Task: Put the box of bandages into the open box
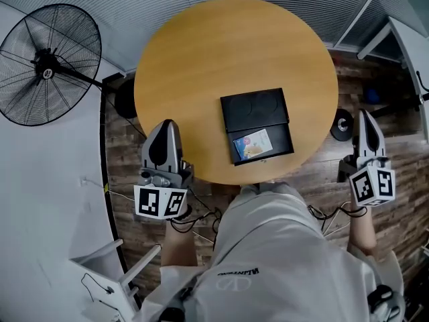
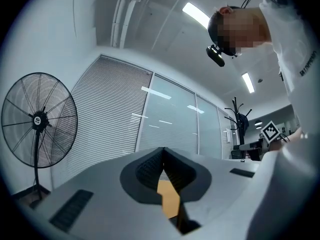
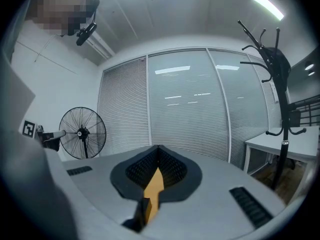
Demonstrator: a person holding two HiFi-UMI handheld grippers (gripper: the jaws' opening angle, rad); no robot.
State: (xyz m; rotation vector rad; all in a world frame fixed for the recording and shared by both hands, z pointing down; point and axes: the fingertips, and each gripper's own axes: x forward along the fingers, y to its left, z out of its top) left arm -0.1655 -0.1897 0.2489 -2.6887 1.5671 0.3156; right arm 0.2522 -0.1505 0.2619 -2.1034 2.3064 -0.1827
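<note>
A black open box (image 1: 255,109) lies on the round wooden table (image 1: 194,66), with its lid folded back toward the far side. The colourful box of bandages (image 1: 252,144) rests inside the near half of the black box. My left gripper (image 1: 167,123) hovers over the table's near-left edge, shut and empty, apart from both boxes. My right gripper (image 1: 364,114) hangs off the table's right side over the floor, also shut and empty. Both gripper views look up and outward; the left gripper (image 2: 162,150) and right gripper (image 3: 158,149) jaws meet at their tips, with a sliver of table showing beneath.
A black standing fan (image 1: 47,63) stands left of the table, the same fan (image 2: 38,119) showing in the left gripper view. A coat rack (image 3: 273,64) and a white desk (image 3: 280,141) are at the right. Cables (image 1: 201,213) trail on the wooden floor by the person's torso (image 1: 268,247).
</note>
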